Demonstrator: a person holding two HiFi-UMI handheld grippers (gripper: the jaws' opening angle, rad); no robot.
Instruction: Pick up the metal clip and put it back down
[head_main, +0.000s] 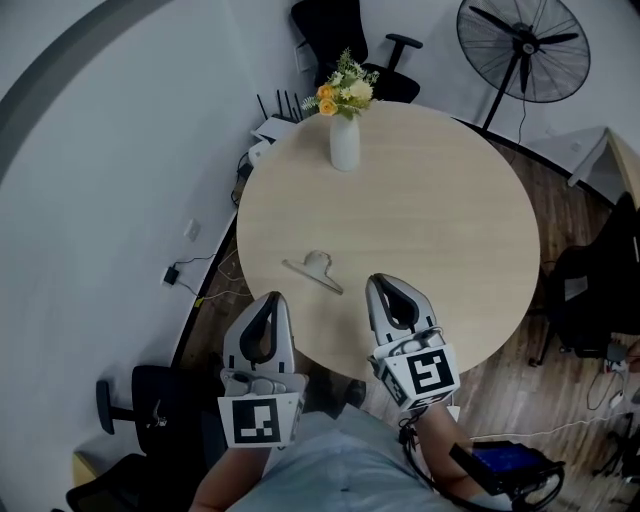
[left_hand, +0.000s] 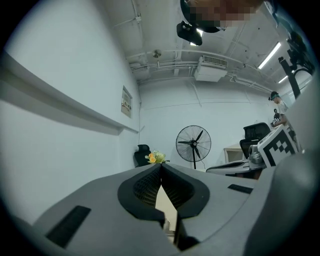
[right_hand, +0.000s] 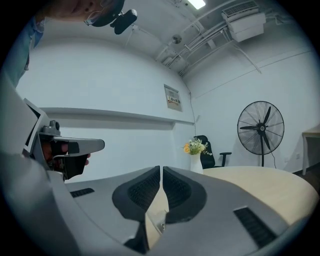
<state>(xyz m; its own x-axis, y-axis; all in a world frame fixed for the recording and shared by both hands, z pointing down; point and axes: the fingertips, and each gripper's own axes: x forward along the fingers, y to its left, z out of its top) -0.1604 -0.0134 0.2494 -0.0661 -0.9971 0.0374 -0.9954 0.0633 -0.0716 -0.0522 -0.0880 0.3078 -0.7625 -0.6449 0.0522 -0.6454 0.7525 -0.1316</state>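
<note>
The clip (head_main: 314, 271) lies on the tabletop (head_main: 440, 210), this side of the vase (head_main: 344, 143). It is probably light, stiff and slippery, so pinch its looped middle. The left gripper (head_main: 272, 298) and right gripper (head_main: 378, 283) are clenched, empty.

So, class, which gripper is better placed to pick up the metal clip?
Probably left: the left gripper points nearly at one end of the metal clip, while the right gripper aims past it. Both are shut, so either must open first.
</note>
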